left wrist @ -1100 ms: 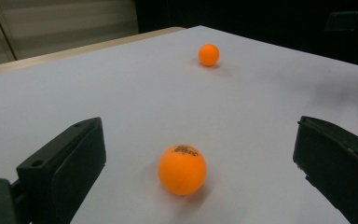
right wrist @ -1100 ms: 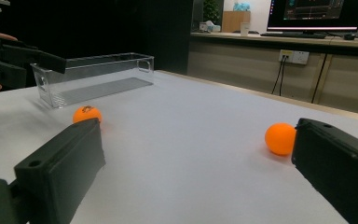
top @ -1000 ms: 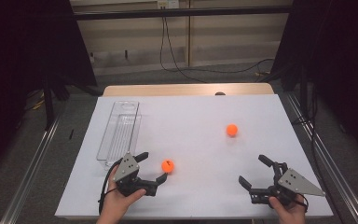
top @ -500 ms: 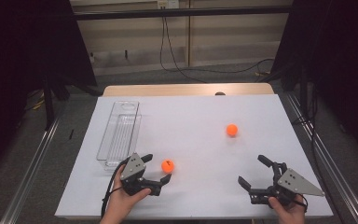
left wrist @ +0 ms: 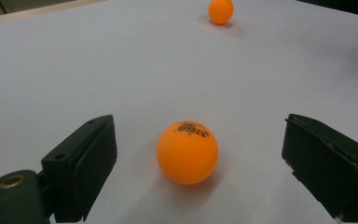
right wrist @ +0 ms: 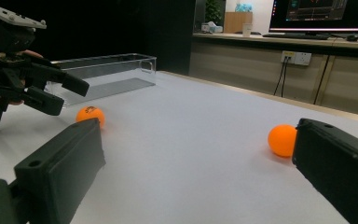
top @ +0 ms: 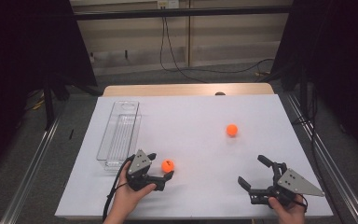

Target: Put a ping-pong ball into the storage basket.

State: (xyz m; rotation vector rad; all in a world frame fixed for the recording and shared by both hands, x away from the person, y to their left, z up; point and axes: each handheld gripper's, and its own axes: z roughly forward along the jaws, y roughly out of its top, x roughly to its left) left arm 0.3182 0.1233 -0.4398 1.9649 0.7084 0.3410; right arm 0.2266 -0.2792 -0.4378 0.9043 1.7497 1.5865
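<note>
1. The left gripper (top: 161, 171) was held low over the white tabletop (top: 191, 126), near the person's side, with the near orange table-tennis ball with black print (top: 168, 165) between its two black jaws.
2. In the left gripper view that ball (left wrist: 187, 152) rested on the table with bare white surface showing on either side of it, so neither pad was touching it; the jaws had just been closing round it but remained open and nothing was gripped.
3. The ball was judged to have been bracketed this way so that it could be pinched across its middle without being nudged into a roll.
4. The right gripper (top: 256, 179) was held at the near right of the table, its jaws spread wide and empty, apparently kept in waiting.
5. A second plain orange ball (top: 232, 130) lay alone further out, well apart from both grippers.
6. A long clear plastic tray (top: 119, 135) stood along the left side of the table, just beyond the left gripper, and was judged the likely place for the balls.
7. Open tabletop lay between the near ball and the tray, so a short lift and carry would meet no obstacle; the tray's near wall would have to be cleared.
</note>
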